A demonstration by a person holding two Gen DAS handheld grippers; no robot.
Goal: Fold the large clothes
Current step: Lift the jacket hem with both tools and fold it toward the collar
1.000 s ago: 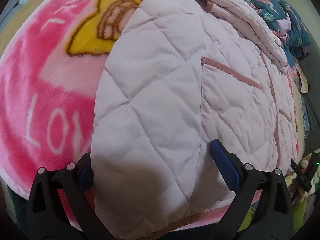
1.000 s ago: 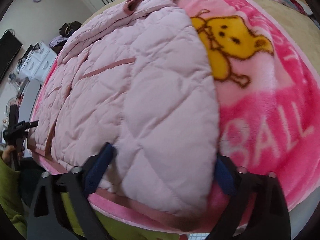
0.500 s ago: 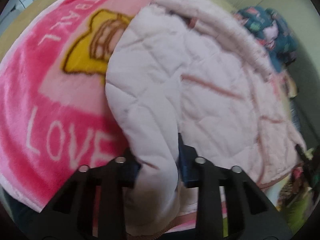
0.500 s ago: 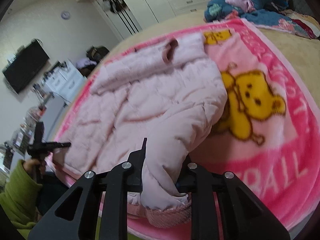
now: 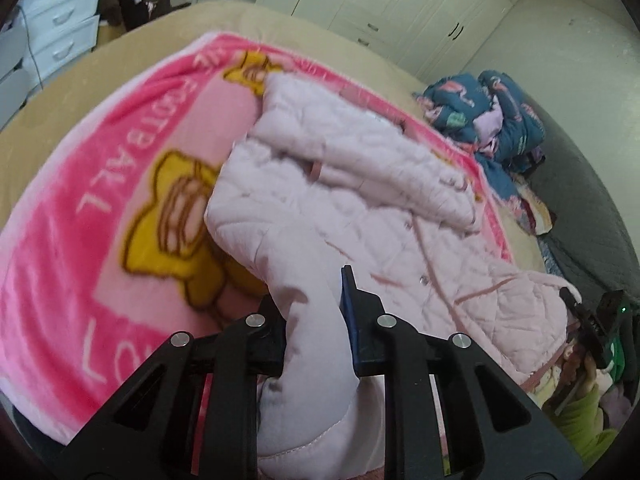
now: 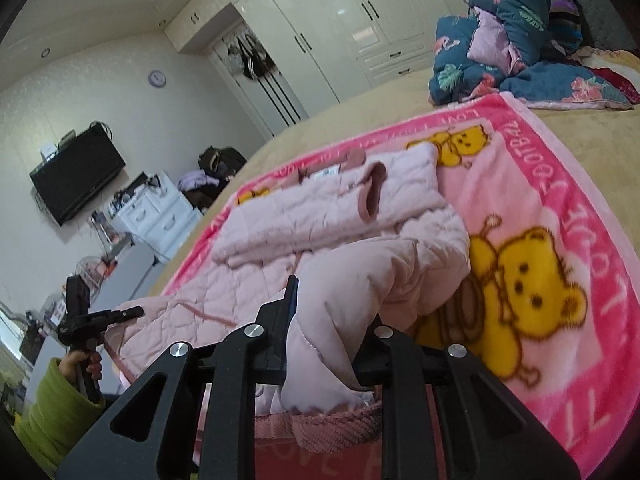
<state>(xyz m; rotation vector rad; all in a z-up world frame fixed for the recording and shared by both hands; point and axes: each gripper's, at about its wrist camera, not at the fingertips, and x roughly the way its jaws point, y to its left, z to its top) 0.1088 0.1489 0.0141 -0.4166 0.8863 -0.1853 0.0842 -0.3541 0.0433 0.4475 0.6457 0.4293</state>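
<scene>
Bed (image 5: pixel 132 40), tan cover, filling both views; white wardrobe wall (image 6: pixel 328 28) behind. Pink fleece blanket (image 5: pixel 72 240) with yellow bear print and white lettering spread flat on bed. Quilted pale-pink jacket (image 5: pixel 360 184) lying on blanket, sleeves folded across upper body, darker pink trim along hem and pocket lines; near corners of hem raised off blanket at both sides. Heap of dark blue printed bedding (image 6: pixel 516 40) at far end of bed, well apart from jacket. Black television (image 6: pixel 76 176) on wall, white drawer unit (image 6: pixel 156 212) below it.

Left gripper (image 5: pixel 314 316): jaws clenched on a bunched fold of jacket hem, fabric squeezed between blue pads and hanging below them. Right gripper (image 6: pixel 326 320): jaws likewise clenched on the opposite hem corner, ribbed pink trim sagging beneath. Left gripper also seen from right wrist view (image 6: pixel 100 316), held by hand in green sleeve (image 6: pixel 52 408) at bed edge.
</scene>
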